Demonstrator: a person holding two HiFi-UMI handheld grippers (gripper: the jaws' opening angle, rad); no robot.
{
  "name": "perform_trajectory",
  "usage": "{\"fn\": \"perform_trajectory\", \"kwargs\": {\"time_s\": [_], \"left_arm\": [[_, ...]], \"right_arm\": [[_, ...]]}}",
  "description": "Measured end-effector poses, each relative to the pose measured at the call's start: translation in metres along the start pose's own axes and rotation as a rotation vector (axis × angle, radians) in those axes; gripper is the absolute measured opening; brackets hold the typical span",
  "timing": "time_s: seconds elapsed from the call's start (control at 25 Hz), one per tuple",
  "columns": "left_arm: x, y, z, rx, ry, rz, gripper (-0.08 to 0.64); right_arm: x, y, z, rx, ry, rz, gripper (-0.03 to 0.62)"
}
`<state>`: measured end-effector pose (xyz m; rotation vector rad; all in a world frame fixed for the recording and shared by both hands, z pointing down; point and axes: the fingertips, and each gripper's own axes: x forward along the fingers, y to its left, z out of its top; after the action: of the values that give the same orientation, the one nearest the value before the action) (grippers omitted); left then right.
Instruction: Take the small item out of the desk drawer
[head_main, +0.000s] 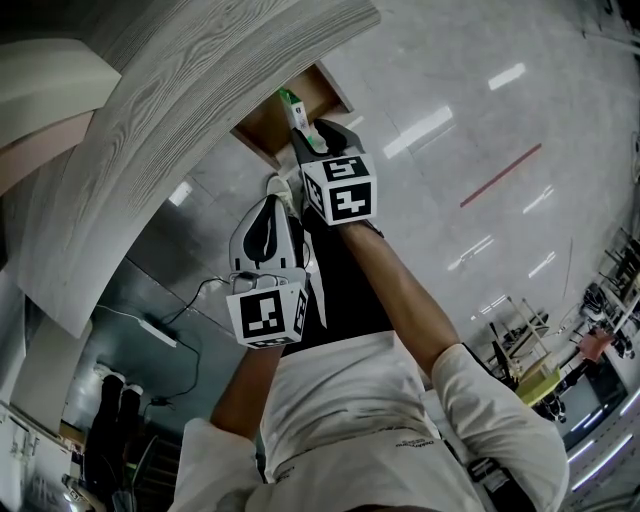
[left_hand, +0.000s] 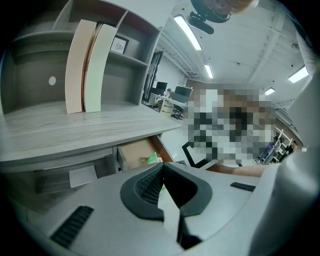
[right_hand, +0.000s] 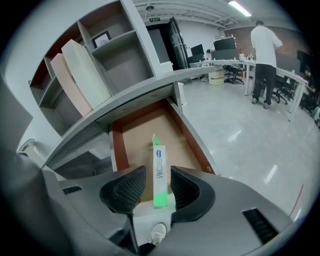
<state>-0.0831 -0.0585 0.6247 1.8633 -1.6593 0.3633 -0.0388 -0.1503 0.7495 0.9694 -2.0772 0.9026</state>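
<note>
Nearest the head camera is the person's white shirt, filling the bottom of that view. Largest in the scene is the grey wood-grain counter, which curves over an open drawer with a brown bottom and reddish side walls, standing out above the glossy floor.

Next in size come the 2 tools. The left gripper hangs nearer the body, short of the drawer, its fingers pressed together on nothing. The right gripper reaches over the drawer's front and points down into it, its fingers spread wide.

Between them, touching neither, is the smallest thing: a narrow green-and-white box with a blue mark on its face. It is in the drawer, near the front, with its long side running front to back and its green end by the front wall. A gap shows on each side, slimmer on the right. Whether it lies on edge or leans cannot be told.

By its look, the box is a light cardboard carton. It is likely stiff along its length but thin-walled enough to dent under a hard squeeze, and its printed faces are probably smooth. The ribbed fingers should hold it with a modest pinch. The best hold seems to be across the 2 long faces at about mid-length, where the fingers now flank it, so it lifts level without swinging. The front wall is close, so a straight upward lift looks safest.
</note>
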Motion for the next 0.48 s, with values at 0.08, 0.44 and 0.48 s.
{"fn": "perform_trajectory", "kwargs": {"time_s": [0.08,0.44,0.48], "left_arm": [[0.002,0.001,0.0,-0.001,0.001,0.002,0.015],[0.003,0.012,-0.003,-0.085,0.014,0.031,0.015],[0.004,0.013,-0.003,-0.089,0.015,0.033,0.015]], "right_arm": [[0.005,0.0,-0.001,-0.001,0.01,0.001,0.167],[0.022,0.001,-0.009,0.012,0.062,0.003,0.158],[0.024,0.002,-0.01,0.01,0.069,0.004,0.156]]}}
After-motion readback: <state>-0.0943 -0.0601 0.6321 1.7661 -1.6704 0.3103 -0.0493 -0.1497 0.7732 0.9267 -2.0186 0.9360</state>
